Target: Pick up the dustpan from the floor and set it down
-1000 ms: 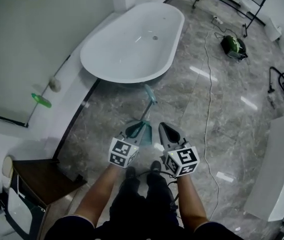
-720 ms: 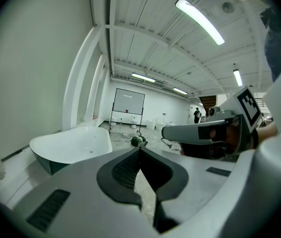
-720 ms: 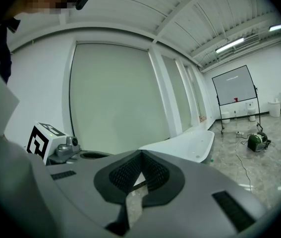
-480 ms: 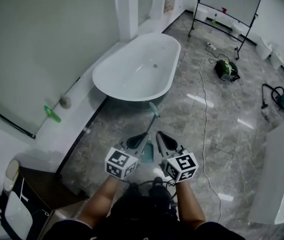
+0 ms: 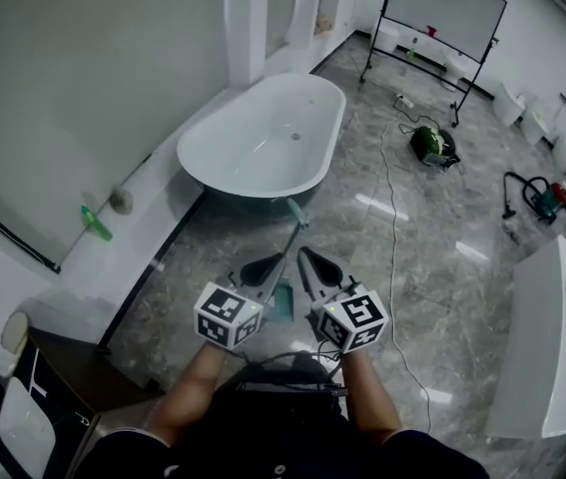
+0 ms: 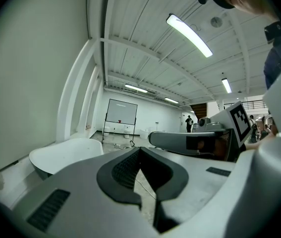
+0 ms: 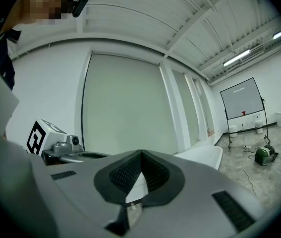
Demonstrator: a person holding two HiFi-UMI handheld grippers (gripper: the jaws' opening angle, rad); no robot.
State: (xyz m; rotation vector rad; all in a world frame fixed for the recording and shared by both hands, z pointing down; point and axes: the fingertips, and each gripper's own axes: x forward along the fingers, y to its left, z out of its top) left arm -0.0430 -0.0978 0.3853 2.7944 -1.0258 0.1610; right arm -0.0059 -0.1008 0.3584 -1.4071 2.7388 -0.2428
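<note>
The dustpan (image 5: 283,302) stands on the grey marble floor (image 5: 362,247), its teal pan low and its thin handle rising and leaning toward the far end, where the teal grip ends just before the near end of the white bathtub (image 5: 263,143). In the head view it shows in the gap between the two grippers, below them, and neither one holds it. The left gripper (image 5: 263,265) is held out in front of the person, its jaws pressed together at the tips; in the left gripper view (image 6: 140,150) only floor and a strip of pale cable show through the notch between the pads. The right gripper (image 5: 312,262) is just beside it on the right, also closed tip to tip (in the right gripper view (image 7: 140,153) the small window behind the pads shows only the white of the tub, nothing gripped). Both point roughly level toward the far side of the room. A white cable (image 5: 394,228) runs along the floor to the right of the dustpan toward a green machine (image 5: 432,145). Far behind that stands a wheeled whiteboard (image 5: 442,8). A long white counter (image 5: 542,337) stands at the right edge.
</note>
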